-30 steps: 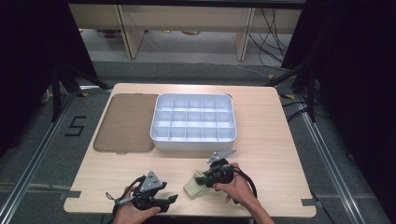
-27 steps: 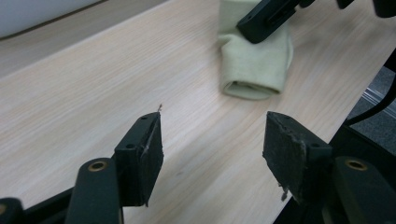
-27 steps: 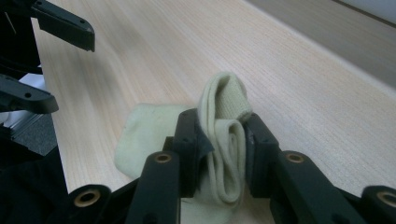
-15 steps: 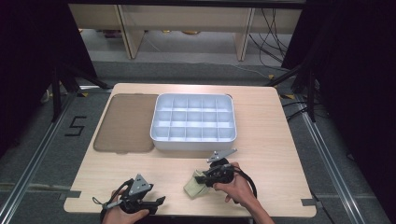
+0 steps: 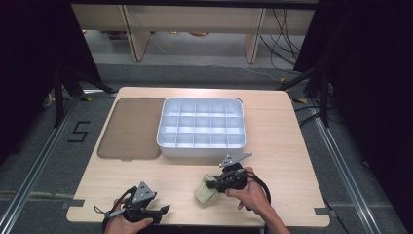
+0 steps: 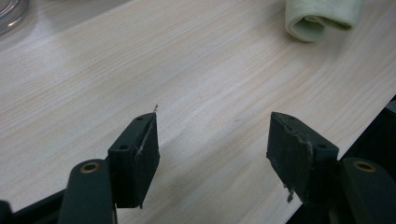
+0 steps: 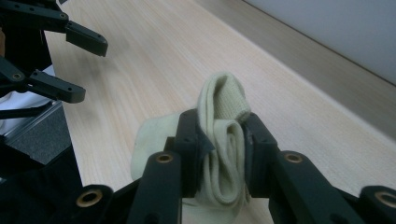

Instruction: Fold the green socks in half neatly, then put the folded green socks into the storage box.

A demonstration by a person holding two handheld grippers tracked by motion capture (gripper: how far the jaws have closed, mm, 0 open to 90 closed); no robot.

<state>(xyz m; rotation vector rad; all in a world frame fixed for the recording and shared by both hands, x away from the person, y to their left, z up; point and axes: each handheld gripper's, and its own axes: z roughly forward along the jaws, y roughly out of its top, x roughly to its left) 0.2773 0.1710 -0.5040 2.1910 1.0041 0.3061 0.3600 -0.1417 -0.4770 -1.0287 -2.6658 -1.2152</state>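
Note:
A rolled pale-yellow cloth (image 5: 203,192) lies on the wooden table (image 5: 272,146) in front of the white tray. My right gripper (image 5: 212,185) is shut on it. In the right gripper view the two black jaws squeeze the cloth roll (image 7: 224,154) between them, and the right gripper (image 7: 219,128) points toward the table's left. My left gripper (image 5: 160,212) is at the near edge, left of the cloth. Its jaws have just been opening, and the left gripper (image 6: 212,135) stands open over bare wood with nothing between the pads. The cloth (image 6: 322,18) shows beyond it.
A white tray (image 5: 202,144) with several empty compartments stands at the table's middle. A flat brown lid (image 5: 130,127) lies left of it. The left gripper's fingers (image 7: 70,42) appear at the upper left of the right gripper view. The table edge (image 6: 369,116) runs close by the left jaws.
The left gripper has slid a little to the left along the near edge. The right gripper and the cloth have stayed put.

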